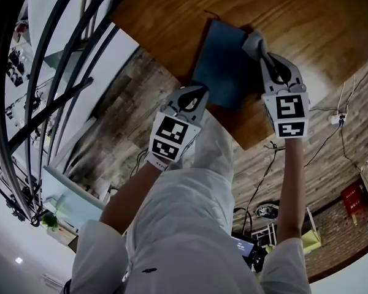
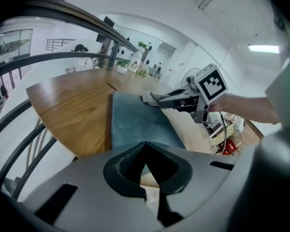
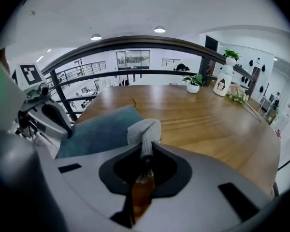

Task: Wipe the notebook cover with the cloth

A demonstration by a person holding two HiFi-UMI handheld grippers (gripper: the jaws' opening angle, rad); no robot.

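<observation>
A dark blue notebook (image 1: 221, 60) lies flat near the curved edge of a wooden table (image 1: 300, 17). My right gripper (image 1: 262, 52) is shut on a bunched grey cloth (image 1: 253, 41), which rests at the notebook's far right corner. In the right gripper view the cloth (image 3: 144, 128) sticks up from the jaws beside the notebook (image 3: 99, 127). My left gripper (image 1: 200, 91) sits at the notebook's near edge with its jaws closed on that edge. The left gripper view looks along the cover (image 2: 135, 120) to the right gripper (image 2: 157, 99) and cloth (image 2: 146, 98).
A dark metal railing (image 1: 55, 72) curves round the table's left side. A small potted plant (image 3: 192, 83) and a white bottle (image 3: 223, 83) stand at the table's far side. Cables and a power strip (image 1: 336, 119) lie on the wooden floor below.
</observation>
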